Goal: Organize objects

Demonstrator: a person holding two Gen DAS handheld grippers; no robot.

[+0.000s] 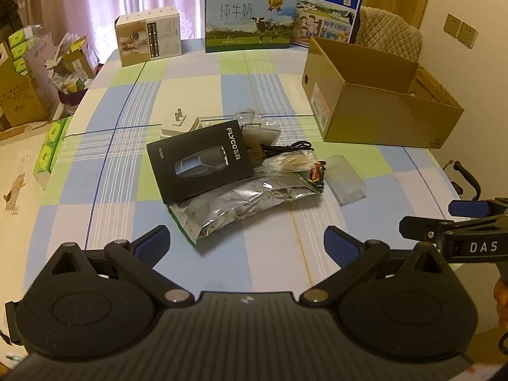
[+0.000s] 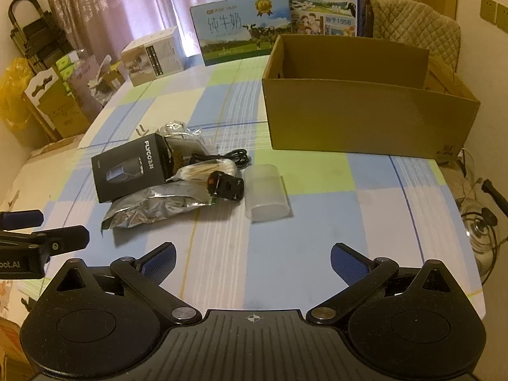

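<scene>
The black FLYCO box (image 1: pixel 203 160) is leaning on a foil pouch (image 1: pixel 241 203) mid-tabletop (image 1: pixel 133 197), the cardboard box (image 1: pixel 374 108) sitting at two o'clock. Both the left tool (image 1: pixel 246 246) and right tool (image 2: pixel 252 262) are hovering wide open, holding nothing. Grabbing the pouch is likely risking toppling the stacked clutter.

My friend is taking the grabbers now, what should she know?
Left gripper: open, holding nothing.
Right gripper: open, holding nothing.
Both hover over the near table edge.
The pile sits mid-table: black FLYCO box leaning on the silver foil bag, cotton swabs, black cable, frosted plastic case beside them.
The cardboard box stands open to the right; what shows of its inside is bare.
Nothing looks packed yet; everything remains.
</scene>
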